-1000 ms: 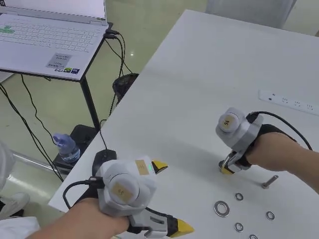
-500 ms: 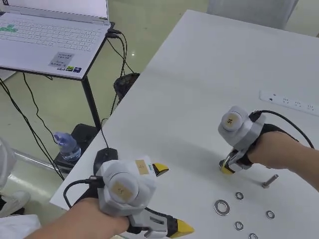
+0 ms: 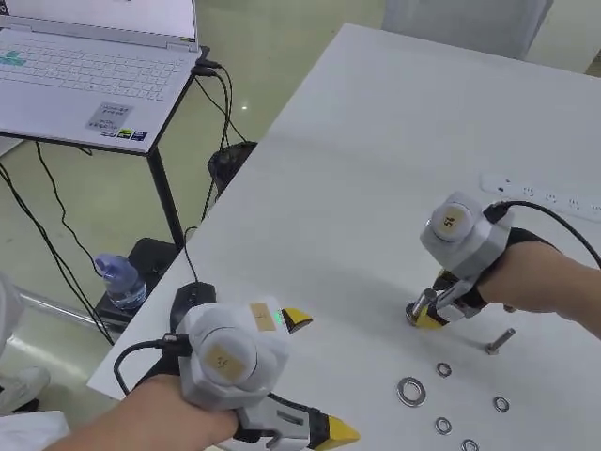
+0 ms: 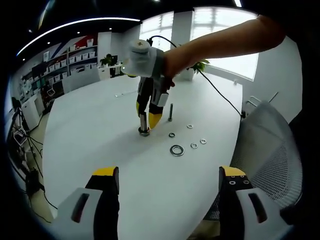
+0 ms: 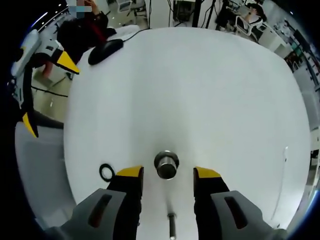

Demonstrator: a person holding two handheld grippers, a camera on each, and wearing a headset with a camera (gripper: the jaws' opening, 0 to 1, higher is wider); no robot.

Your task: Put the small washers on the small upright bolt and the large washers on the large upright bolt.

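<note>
The large bolt (image 3: pixel 420 305) stands upright on its head on the white table (image 3: pixel 376 169). My right gripper (image 3: pixel 430 316) hovers over it, open; its jaws flank the large bolt (image 5: pixel 166 164) with a gap on each side. The small bolt (image 3: pixel 498 341) stands just to the right. One large washer (image 3: pixel 410 390) and several small washers (image 3: pixel 443 369) lie flat nearer the table edge. My left gripper (image 3: pixel 319 376) is open at the near edge with nothing between its jaws. In the left gripper view, the left gripper (image 4: pixel 169 175) faces the large bolt (image 4: pixel 144 125) and large washer (image 4: pixel 176 149).
A white power strip (image 3: pixel 540 195) lies at the far right of the table. Left of the table, a laptop (image 3: pixel 84 66) rests on a stand, with cables and a water bottle (image 3: pixel 117 277) on the floor below. A black mouse (image 5: pixel 105 50) lies near the table edge.
The right gripper has shifted slightly right and up, and the large bolt now shows upright beside its tips. The left gripper has stayed put.
</note>
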